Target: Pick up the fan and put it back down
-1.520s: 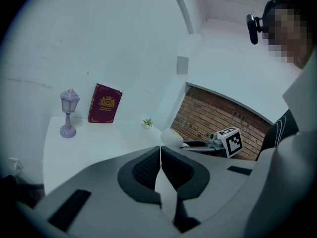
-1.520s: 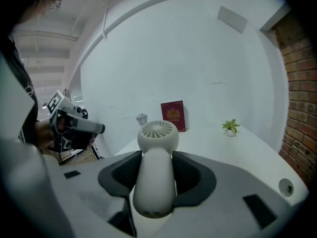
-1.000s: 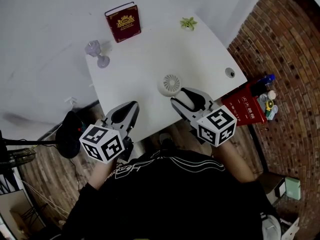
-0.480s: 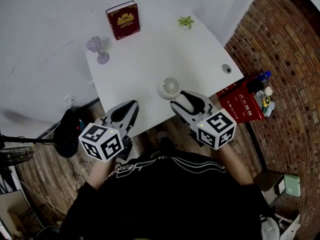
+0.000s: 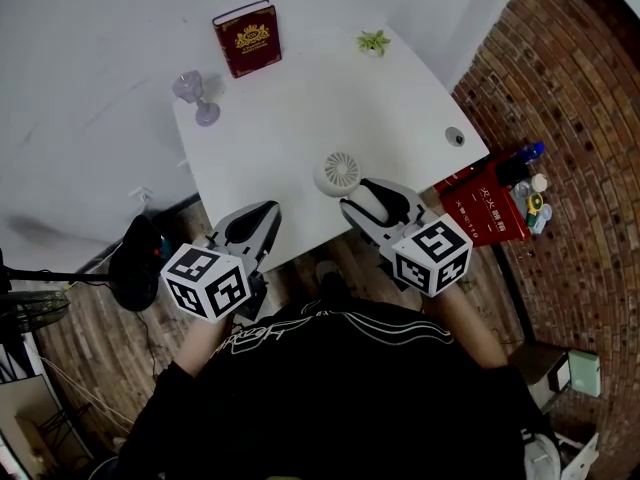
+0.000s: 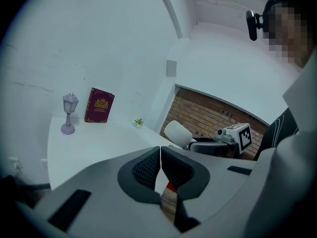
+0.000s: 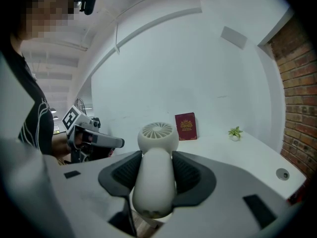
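A white hand-held fan [image 5: 340, 173] with a round slatted head lies over the near edge of the white table [image 5: 290, 98]. My right gripper [image 5: 366, 196] is shut on its handle. In the right gripper view the handle [image 7: 153, 177] fills the gap between both pads and the head [image 7: 158, 132] points away from me. I cannot tell whether the fan touches the tabletop. My left gripper [image 5: 259, 217] hovers at the table's front edge to the left, shut and empty [image 6: 161, 158]. The left gripper view shows the fan [image 6: 177, 132] in the right gripper [image 6: 218, 145].
A dark red book [image 5: 246, 40] stands at the table's far side, with a lilac lantern [image 5: 192, 93] to its left and a small plant [image 5: 373, 42] to its right. A cable hole [image 5: 456, 137] sits near the right corner. A red box [image 5: 488, 208] stands by the brick wall.
The right gripper with the fan has shifted very slightly toward the table's near edge, then held still. The left gripper has not moved.
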